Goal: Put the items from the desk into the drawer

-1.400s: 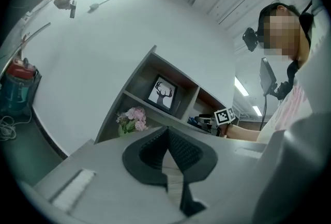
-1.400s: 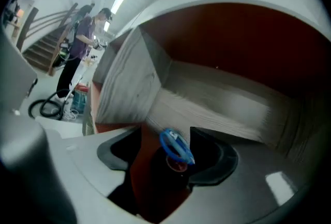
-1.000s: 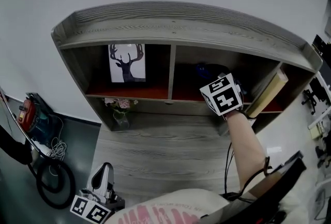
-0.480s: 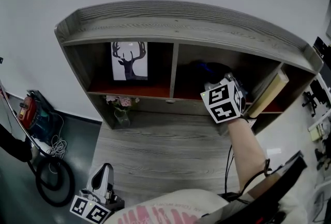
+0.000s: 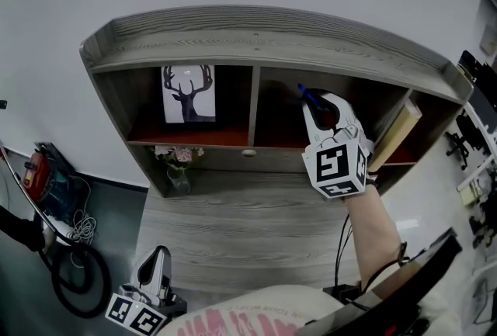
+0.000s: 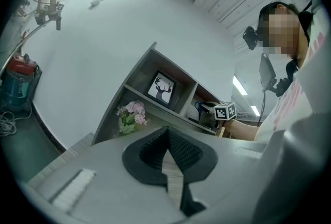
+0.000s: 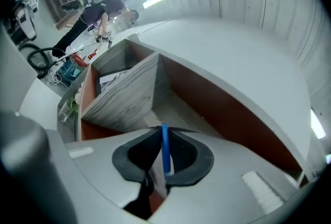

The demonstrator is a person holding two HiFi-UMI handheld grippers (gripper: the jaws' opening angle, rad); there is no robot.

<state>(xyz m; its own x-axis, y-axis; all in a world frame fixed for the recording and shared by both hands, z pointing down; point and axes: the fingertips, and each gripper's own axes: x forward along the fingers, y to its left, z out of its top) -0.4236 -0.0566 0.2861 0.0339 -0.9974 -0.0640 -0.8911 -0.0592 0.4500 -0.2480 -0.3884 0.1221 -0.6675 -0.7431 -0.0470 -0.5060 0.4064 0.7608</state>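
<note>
The right gripper [image 5: 317,105] reaches into the right compartment of the grey wood hutch [image 5: 264,36] at the back of the desk [image 5: 248,226]. Its marker cube [image 5: 338,168] faces the head camera. Its jaws have just been closing and are now clamped on a blue pen [image 5: 305,93]. In the right gripper view the pen [image 7: 165,148] shows as a thin upright line pinched between the dark pads [image 7: 189,158], its end poking just past their tips. The pen hangs clear of the red shelf floor [image 5: 279,142], in the compartment's opening, to the right of the wooden divider [image 5: 255,105].

A book [image 5: 397,134] leans tilted at the right side of that compartment, near the gripper; whether they touch I cannot tell. The left compartment holds a deer picture [image 5: 189,94], standing upright. Below it, on the desk top at the left, pink flowers [image 5: 176,157] stand in a glass vase. A small round knob [image 5: 248,153] sits on the front strip beneath the divider.

The left gripper [image 5: 159,255] rests low at the desk's near left edge, well apart from the right one. In its own view the jaw tips meet with nothing between them. On the floor to the left stands a red and teal machine [image 5: 40,173] with a black hose
</note>
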